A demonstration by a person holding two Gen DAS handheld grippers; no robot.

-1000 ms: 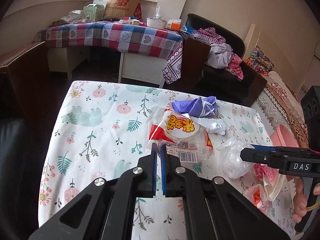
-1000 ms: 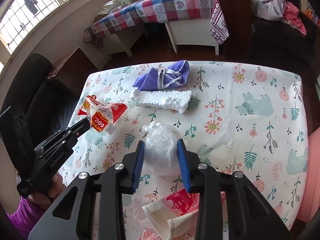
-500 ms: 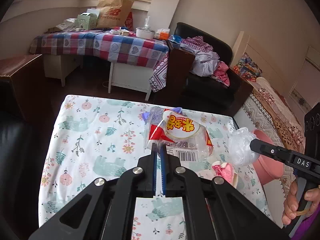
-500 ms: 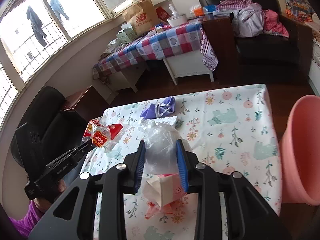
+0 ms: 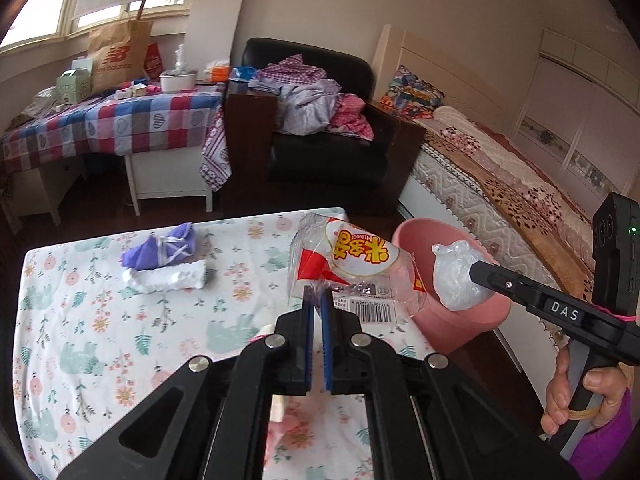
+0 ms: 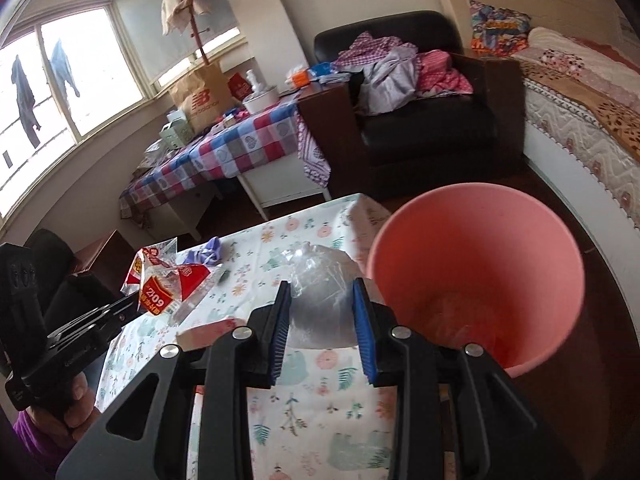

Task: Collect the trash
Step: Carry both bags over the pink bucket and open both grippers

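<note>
On the far left of the floral-cloth table (image 5: 100,320), a purple cloth bundle (image 5: 160,246) and a white foam block (image 5: 168,278) are lying side by side, waiting their turn. Toward the middle, the left gripper (image 5: 316,300) is pinching a crinkly snack wrapper (image 5: 352,264) by its near edge, jaws squeezed almost flat together on the film. It is hanging in the air beside the pink bin (image 6: 480,264). The wrapper is looking thin, light and slippery, so a pinch on a folded seam, as now, seems safest. It is showing large yellow-and-red characters, a barcode and, from the right wrist view, a figure that may read "60g" upside down. Further right, the right gripper (image 6: 322,320) is holding a balled clear plastic bag (image 6: 320,288) between half-closed jaws, near the bin's left rim. The bag is soft and springy, likely to puff out on release; gripping across its bulk suits it. The right gripper's side is reading "DAS". Far behind, a brown paper bag (image 5: 116,56) is reading "new balance".
</note>
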